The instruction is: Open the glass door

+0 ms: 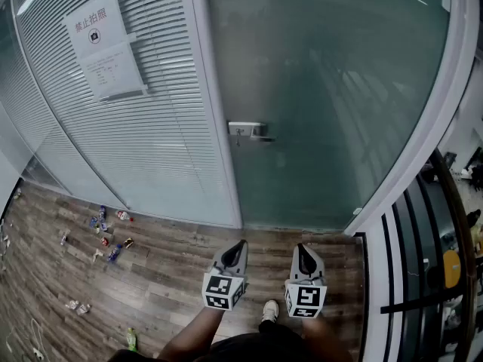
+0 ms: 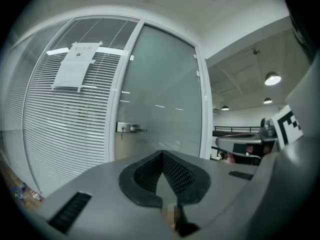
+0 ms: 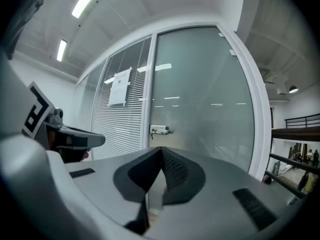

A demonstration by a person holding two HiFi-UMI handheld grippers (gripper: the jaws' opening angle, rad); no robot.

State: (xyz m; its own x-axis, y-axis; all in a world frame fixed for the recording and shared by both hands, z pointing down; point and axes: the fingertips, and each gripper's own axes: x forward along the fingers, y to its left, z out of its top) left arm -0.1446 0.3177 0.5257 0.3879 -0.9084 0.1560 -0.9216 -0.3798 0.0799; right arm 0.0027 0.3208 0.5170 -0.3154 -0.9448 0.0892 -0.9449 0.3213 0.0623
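Observation:
The frosted glass door stands closed in its white frame ahead of me. Its metal lever handle sits at the door's left edge, with a key hanging under it. Both grippers hover side by side over the wooden floor, well short of the door and touching nothing. The left gripper is shut and empty. So is the right gripper. In the left gripper view the handle lies up and to the left of the closed tips. In the right gripper view the handle is just above the closed tips.
Left of the door is a glass partition with white blinds and a paper notice. Several small objects lie scattered on the wood floor at the left. A black railing runs along the right. My shoe shows below.

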